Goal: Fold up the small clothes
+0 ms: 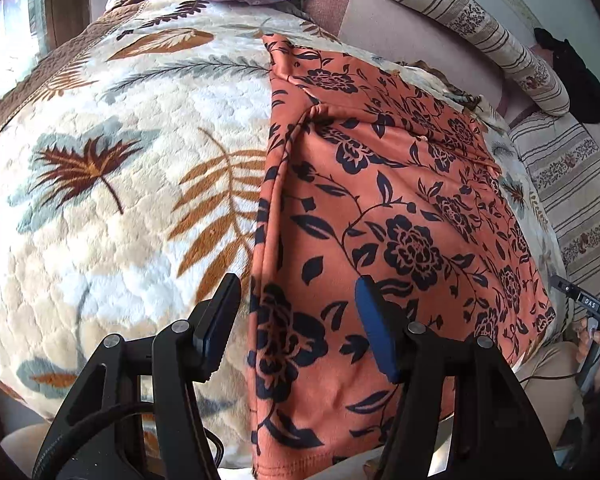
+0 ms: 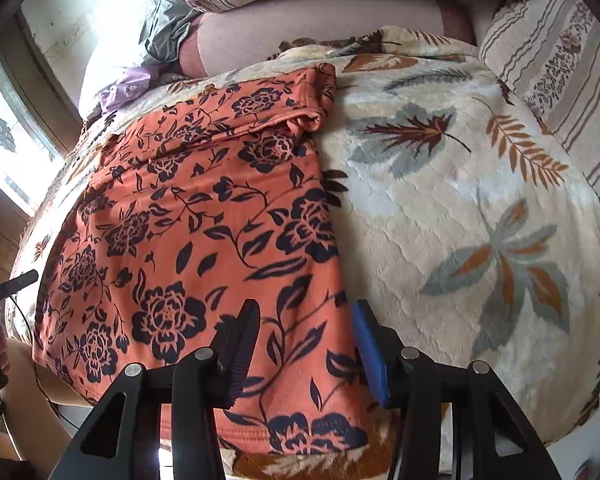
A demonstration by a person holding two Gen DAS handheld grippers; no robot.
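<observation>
Cloth comes first: an orange garment with dark flowers (image 1: 380, 200) lies flat on a fluffy cream blanket with a leaf pattern (image 1: 120, 200), which covers the bed. Its long side runs from the blanket's near edge toward the far edge, and its bottom hem hangs a little over the near edge. At the far end the cloth looks folded over in a bunched roll.

The left gripper (image 1: 296, 320) hangs over the garment's left side edge, near the near corner. Its jaws are apart, with 1 finger over the blanket and 1 over the cloth. Nothing is pinched. The right gripper (image 2: 304, 340) hangs over the garment's (image 2: 180, 240) right side edge, jaws apart too, and holds nothing. So each hand is closest to its own side, and I think the next grab would be at those 2 side edges.

Striped pillows (image 1: 480, 40) lie past the blanket (image 2: 460, 200). The hem's very end is cut off by the gripper frames. What kind of garment it is, I cannot tell.
</observation>
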